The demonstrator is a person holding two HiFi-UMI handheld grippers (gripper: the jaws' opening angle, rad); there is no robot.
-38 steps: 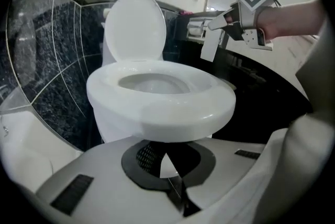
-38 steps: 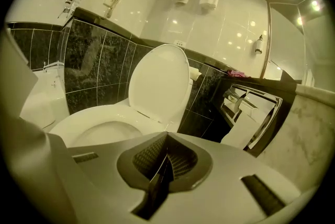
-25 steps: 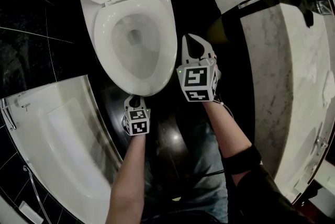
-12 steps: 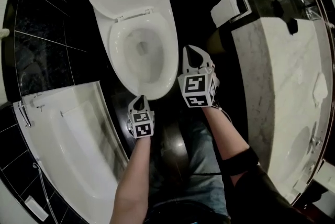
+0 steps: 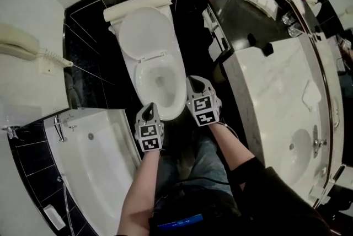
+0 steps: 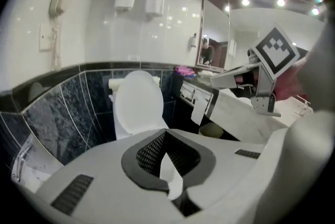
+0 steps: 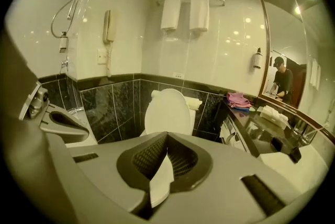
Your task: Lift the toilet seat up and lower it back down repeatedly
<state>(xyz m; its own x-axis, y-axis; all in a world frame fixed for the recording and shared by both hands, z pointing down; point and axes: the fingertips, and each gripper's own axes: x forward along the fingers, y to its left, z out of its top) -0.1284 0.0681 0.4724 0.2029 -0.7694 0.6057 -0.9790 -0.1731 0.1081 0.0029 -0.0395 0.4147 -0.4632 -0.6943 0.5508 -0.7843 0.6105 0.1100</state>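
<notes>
The left tongs [image 5: 148,109] and right tongs [image 5: 194,84] are closed and empty, clear of the toilet seat [image 5: 141,83]. For a good lift, slip the tips under its front edge and raise it gently.

Tight gap either side of the toilet [image 5: 160,81]: bathtub [image 5: 94,174] close left, vanity counter [image 5: 273,94] close right

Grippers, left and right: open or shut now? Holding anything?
Left gripper: shut, holding nothing.
Right gripper: shut, holding nothing.
</notes>
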